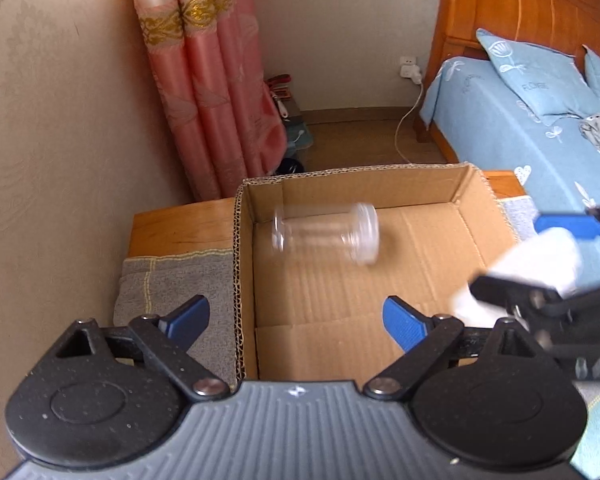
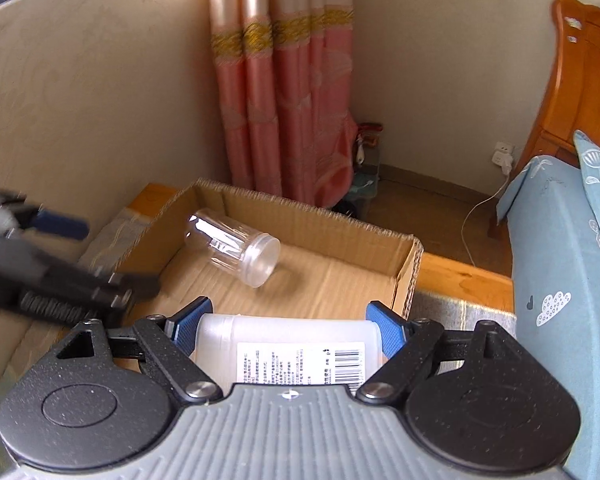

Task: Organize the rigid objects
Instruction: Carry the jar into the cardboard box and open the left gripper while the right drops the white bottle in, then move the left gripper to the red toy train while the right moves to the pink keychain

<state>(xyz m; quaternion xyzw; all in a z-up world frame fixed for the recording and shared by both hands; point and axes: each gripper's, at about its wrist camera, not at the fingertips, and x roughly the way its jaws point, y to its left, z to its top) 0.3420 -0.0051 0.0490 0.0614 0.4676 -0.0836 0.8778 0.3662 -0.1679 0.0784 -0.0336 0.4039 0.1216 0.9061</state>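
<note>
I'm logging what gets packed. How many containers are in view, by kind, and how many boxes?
Clear plastic jar, lying on its side in the box: 1
White plastic bottle with a printed label, between the right gripper's fingers: 1
Cardboard box, open: 1
Total: 3

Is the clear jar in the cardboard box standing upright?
No, the clear jar lies tipped on its side on the floor of the cardboard box, its lidded end toward the camera.
</note>
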